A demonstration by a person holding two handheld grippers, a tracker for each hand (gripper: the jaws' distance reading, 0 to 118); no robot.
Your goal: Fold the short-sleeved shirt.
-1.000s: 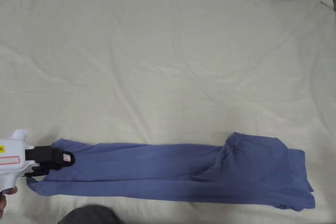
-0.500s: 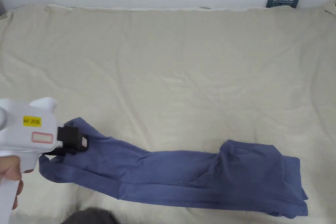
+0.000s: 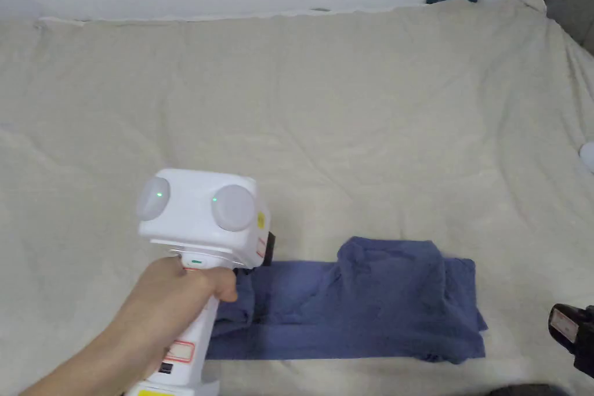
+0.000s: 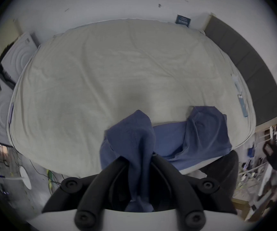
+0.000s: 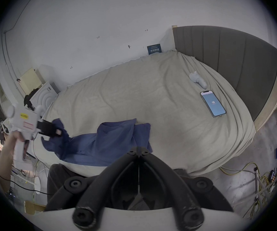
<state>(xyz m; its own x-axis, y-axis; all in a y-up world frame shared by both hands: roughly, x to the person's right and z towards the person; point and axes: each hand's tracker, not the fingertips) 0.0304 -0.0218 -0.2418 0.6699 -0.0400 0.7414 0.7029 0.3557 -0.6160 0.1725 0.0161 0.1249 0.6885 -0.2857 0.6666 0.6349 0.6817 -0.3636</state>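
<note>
Lying along near edge of beige bed sheet [image 3: 348,113]: blue shirt [image 3: 383,304], folded into long strip. Left gripper [image 4: 138,161] pinching shirt's left end, holding it raised above sheet, cloth bunching between jaws. Right gripper [image 5: 138,151] hanging off shirt's right end, jaws pressed together, gripping nothing. Phone [image 5: 213,104] lying well apart near headboard [image 5: 234,64].

In the head view the left gripper [image 3: 264,252] tips sit behind its own white body, which also covers the shirt [image 3: 377,304] end next to it — the right gripper [image 3: 574,333] is chopped off by the frame edge.
</note>
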